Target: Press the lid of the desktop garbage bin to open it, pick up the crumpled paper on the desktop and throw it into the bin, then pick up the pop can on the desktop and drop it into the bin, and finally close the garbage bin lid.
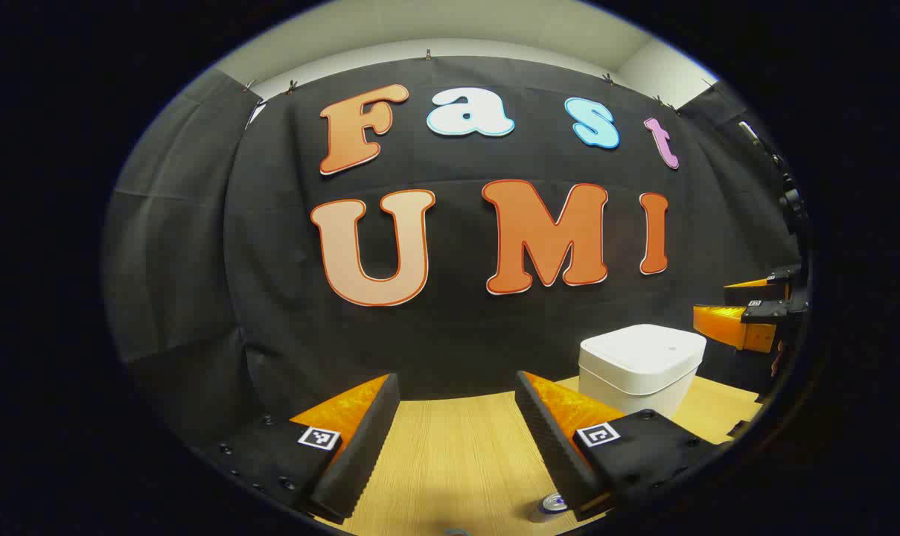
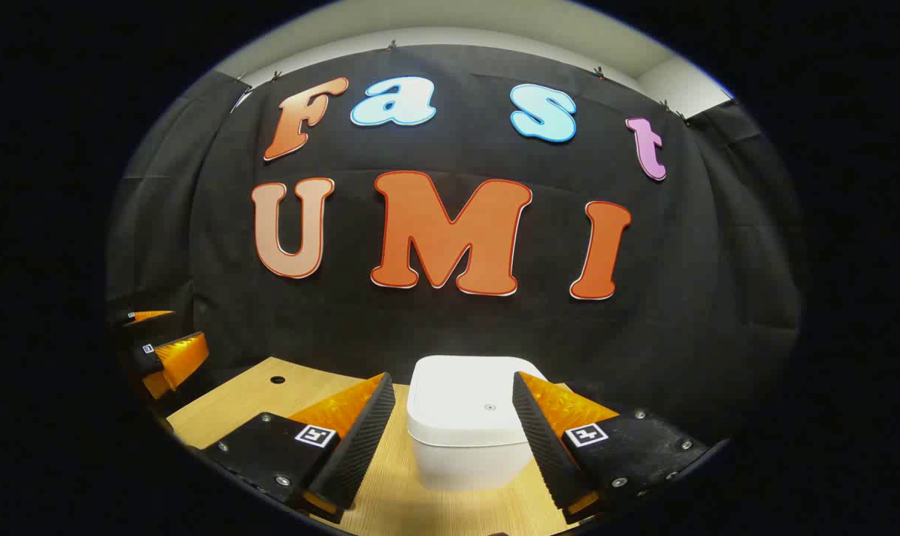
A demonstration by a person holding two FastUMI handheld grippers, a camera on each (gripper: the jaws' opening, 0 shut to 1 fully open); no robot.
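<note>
In the left gripper view, the left gripper point(image 1: 457, 417) hangs above the wooden table point(image 1: 450, 461) with its fingers spread wide and nothing between them. The white bin point(image 1: 639, 368) stands to the right of them, farther back on the table, close to the black cloth wall point(image 1: 196, 298), and its lid point(image 1: 643, 350) is down. At the bottom edge, just beside the right-hand finger, the top of the can point(image 1: 552, 504) peeks out on the table. The right gripper point(image 1: 747, 313) shows at the far right edge, beyond the bin and higher than its lid; I cannot tell from here how far its fingers are apart.

In the right gripper view, the right gripper point(image 2: 453, 420) is aimed straight at the bin point(image 2: 472, 439), which sits centred between its wide-open fingers but beyond them, untouched. The lid point(image 2: 473, 402) is closed. The left gripper point(image 2: 159, 346) shows at the left edge, over the table point(image 2: 271, 391).
</note>
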